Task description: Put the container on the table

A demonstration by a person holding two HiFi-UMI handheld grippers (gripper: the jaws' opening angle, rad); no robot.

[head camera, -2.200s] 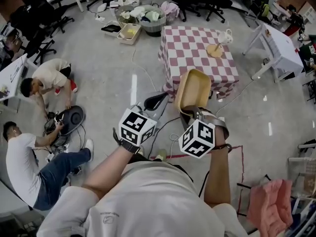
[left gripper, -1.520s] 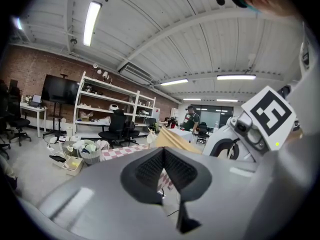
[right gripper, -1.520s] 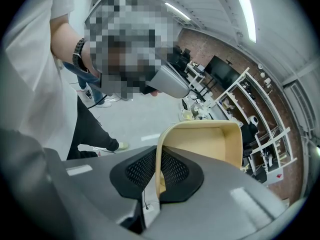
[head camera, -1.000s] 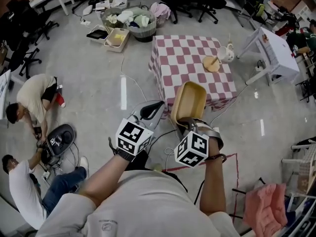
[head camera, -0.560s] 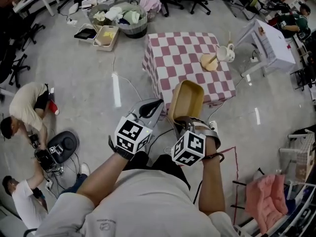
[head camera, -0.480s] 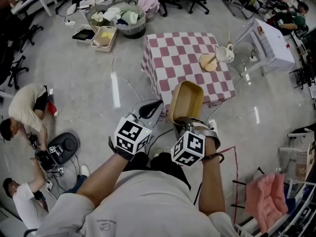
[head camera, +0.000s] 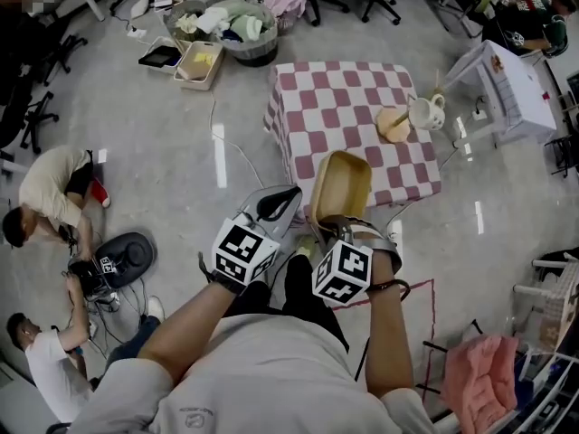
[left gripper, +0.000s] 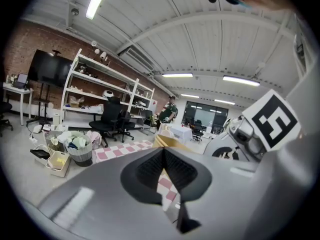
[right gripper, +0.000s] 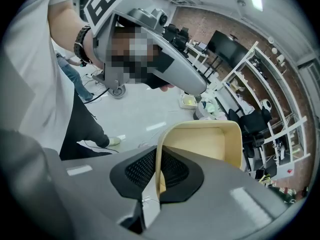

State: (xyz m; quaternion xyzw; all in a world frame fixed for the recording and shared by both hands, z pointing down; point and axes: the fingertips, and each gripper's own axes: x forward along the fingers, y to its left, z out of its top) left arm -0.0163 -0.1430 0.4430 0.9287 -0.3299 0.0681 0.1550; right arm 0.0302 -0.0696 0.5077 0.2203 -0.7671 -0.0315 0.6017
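Head view: one tan plastic container (head camera: pixel 341 184) hangs on edge, its open side towards your camera, seen against the near edge of the pink-and-white checked surface (head camera: pixel 335 93). Your right gripper (head camera: pixel 330 227) has it by the lower wall. Your left gripper (head camera: pixel 288 193) sits just beside it, to its left. Two marker cubes, one per gripper. On the surface: one white mug (head camera: pixel 426 113) and one round wooden piece (head camera: pixel 393 124), touching each other. Two people (head camera: pixel 56 188) are low on the floor at the left.

Left gripper view: the fingers (left gripper: pixel 150 171) meet at their tips with nothing between them. The container's edge (left gripper: pixel 172 142) shows just past them.

Right gripper view: the fingers (right gripper: pixel 140 171) are closed onto the container (right gripper: pixel 210 144), with its thin wall running upright between the two pads. The rest of the tub stands out beyond the fingertips.
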